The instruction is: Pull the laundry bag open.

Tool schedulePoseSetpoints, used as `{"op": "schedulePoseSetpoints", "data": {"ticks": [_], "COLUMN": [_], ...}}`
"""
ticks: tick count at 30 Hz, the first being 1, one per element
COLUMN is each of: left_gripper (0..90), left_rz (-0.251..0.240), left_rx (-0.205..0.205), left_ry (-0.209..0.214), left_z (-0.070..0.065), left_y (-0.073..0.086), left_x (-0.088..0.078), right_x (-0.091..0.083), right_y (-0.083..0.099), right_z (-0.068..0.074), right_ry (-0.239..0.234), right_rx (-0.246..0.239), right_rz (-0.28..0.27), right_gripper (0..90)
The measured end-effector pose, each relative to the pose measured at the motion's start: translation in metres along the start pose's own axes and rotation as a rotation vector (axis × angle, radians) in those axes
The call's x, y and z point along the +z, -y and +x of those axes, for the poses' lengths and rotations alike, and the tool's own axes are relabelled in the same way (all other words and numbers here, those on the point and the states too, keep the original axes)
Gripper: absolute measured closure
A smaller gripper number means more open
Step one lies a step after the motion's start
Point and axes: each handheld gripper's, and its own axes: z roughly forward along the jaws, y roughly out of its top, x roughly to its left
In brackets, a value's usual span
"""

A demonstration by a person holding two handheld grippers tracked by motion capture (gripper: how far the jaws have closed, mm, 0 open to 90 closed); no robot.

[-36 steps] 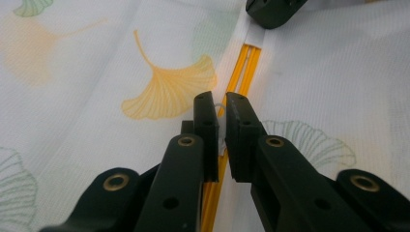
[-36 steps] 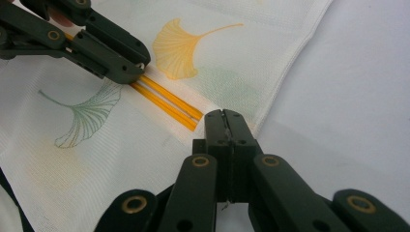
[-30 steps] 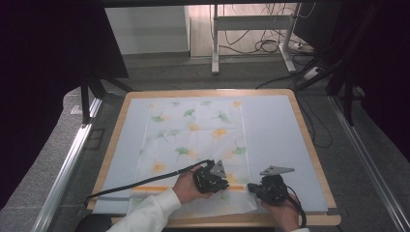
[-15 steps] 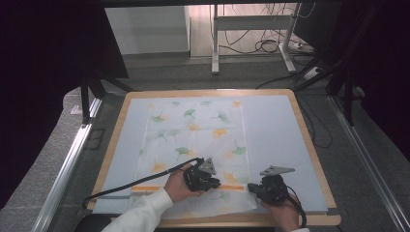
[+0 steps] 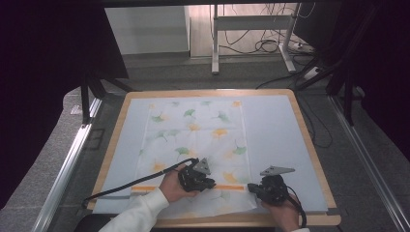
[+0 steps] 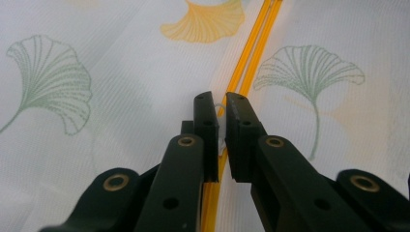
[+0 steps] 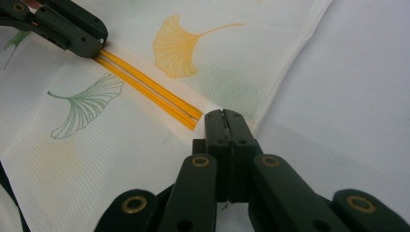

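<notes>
From the high view, a leaf-printed bag (image 5: 196,145) lies flat on the worktop (image 5: 275,130), both claws at its near end along the orange zipper (image 5: 227,187). In the left gripper view, the left claw (image 6: 220,104) is pinched on the zipper's small pull, likely to run it along the track. In the right gripper view, the right claw (image 7: 225,117) clamps the fabric at the zipper's end, apparently anchoring it.

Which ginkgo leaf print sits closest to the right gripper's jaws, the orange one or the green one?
The orange ginkgo leaf, just beyond the right gripper across the yellow zipper; the green leaf lies farther off to the side.
</notes>
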Motion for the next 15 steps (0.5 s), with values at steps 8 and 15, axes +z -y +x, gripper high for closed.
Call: {"op": "schedulePoseSetpoints", "data": {"ticks": [8, 15], "left_gripper": [85.0, 85.0], "left_rz": [0.015, 0.018], "left_rx": [0.003, -0.013], "left_ry": [-0.011, -0.013], "left_z": [0.0005, 0.0020], "left_y": [0.0042, 0.0099], "left_x": [-0.0050, -0.0098], "right_x": [-0.0001, -0.0002], "right_y": [0.0002, 0.0003], "right_z": [0.0002, 0.0002], "right_ry": [-0.001, -0.001], "right_rx": [0.000, -0.003], "right_rz": [0.000, -0.001], "right_gripper": [89.3, 89.3]}}
